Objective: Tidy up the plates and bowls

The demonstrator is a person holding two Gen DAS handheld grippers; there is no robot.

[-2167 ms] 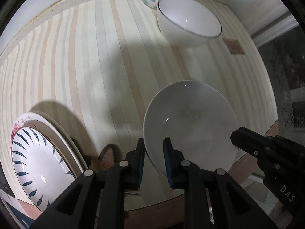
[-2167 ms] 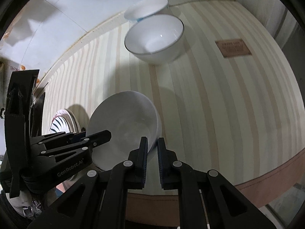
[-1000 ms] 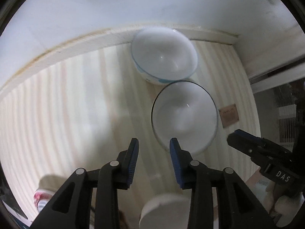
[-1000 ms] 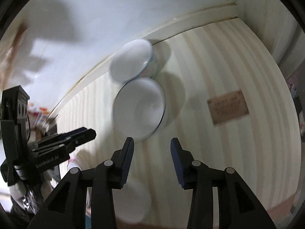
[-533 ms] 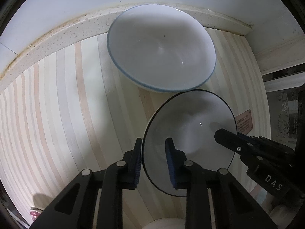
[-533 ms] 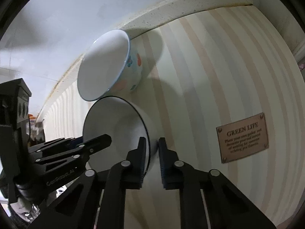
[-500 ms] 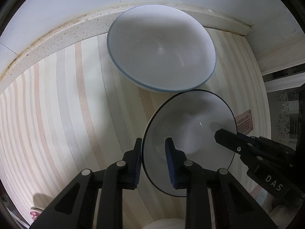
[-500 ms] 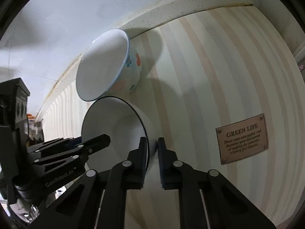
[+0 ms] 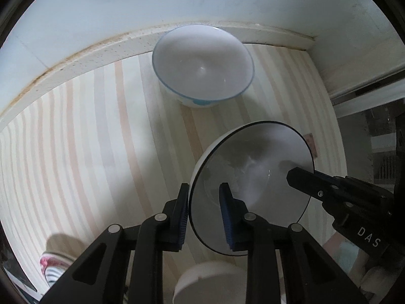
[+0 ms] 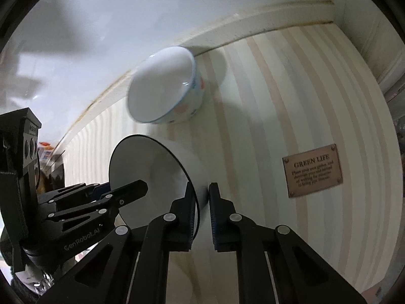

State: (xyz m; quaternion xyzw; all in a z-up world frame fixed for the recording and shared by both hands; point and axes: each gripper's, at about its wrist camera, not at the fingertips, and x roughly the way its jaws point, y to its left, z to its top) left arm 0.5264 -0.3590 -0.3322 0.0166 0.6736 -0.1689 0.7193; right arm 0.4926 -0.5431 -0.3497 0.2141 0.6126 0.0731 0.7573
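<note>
A white bowl with a thin black rim (image 9: 255,174) (image 10: 152,169) hangs above the striped table, held from both sides. My left gripper (image 9: 203,205) is shut on its near-left rim, one pad inside and one outside. My right gripper (image 10: 202,202) is shut on the opposite rim, and shows at the right edge of the left wrist view. A blue-rimmed bowl with coloured spots (image 9: 202,65) (image 10: 164,88) stands on the table by the back wall, apart from the held bowl.
A plain white bowl (image 9: 210,282) sits on the table below my left gripper. A patterned plate (image 9: 54,269) lies at the lower left. A brown label (image 10: 312,173) is fixed to the striped cloth at the right. The wall ledge (image 9: 76,58) bounds the back.
Both grippers closed on the black-rimmed bowl's rim, and it has come up off the table and away from the blue-rimmed bowl, which now looks smaller and farther off.
</note>
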